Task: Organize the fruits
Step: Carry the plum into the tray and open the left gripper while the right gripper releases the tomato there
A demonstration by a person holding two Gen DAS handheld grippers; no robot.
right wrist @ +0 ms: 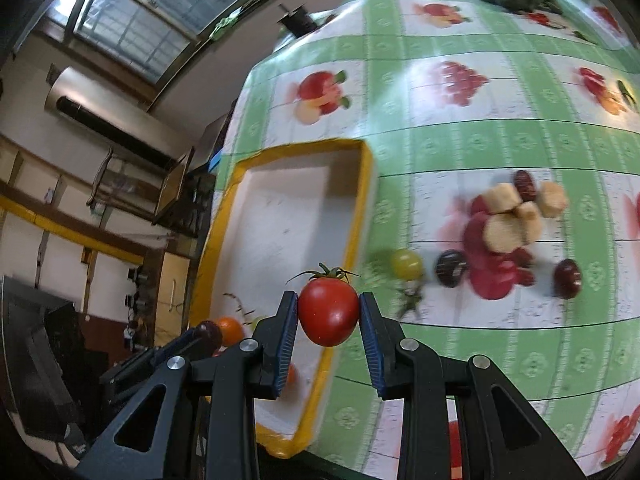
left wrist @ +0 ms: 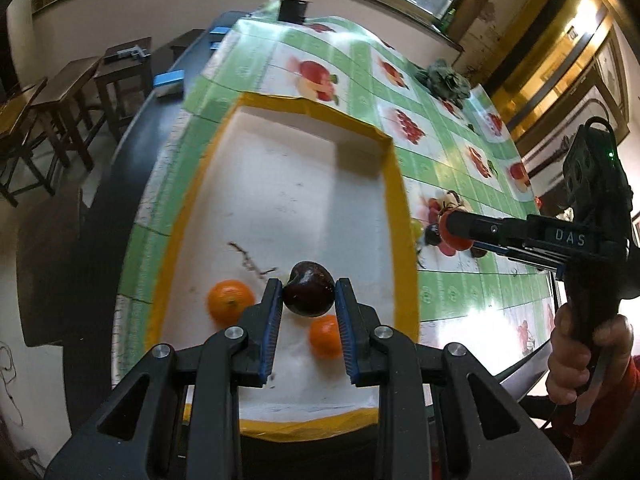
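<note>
My left gripper (left wrist: 308,294) is shut on a dark purple plum (left wrist: 309,289) and holds it over the near end of a white tray with a yellow rim (left wrist: 396,200). Two oranges lie in the tray, one on the left (left wrist: 230,302) and one under the plum (left wrist: 326,337). My right gripper (right wrist: 329,314) is shut on a red tomato (right wrist: 328,311) just right of the tray's rim (right wrist: 358,208); it also shows in the left wrist view (left wrist: 450,232). On the cloth lie a green grape (right wrist: 407,264), dark plums (right wrist: 451,268) and banana pieces (right wrist: 512,216).
A green checked tablecloth with fruit prints (right wrist: 480,140) covers the table. Leafy greens (left wrist: 442,76) lie at the far end, with a dark box (left wrist: 294,8) beyond. Wooden stools (left wrist: 60,96) stand left of the table. A dry twig (left wrist: 250,260) lies in the tray.
</note>
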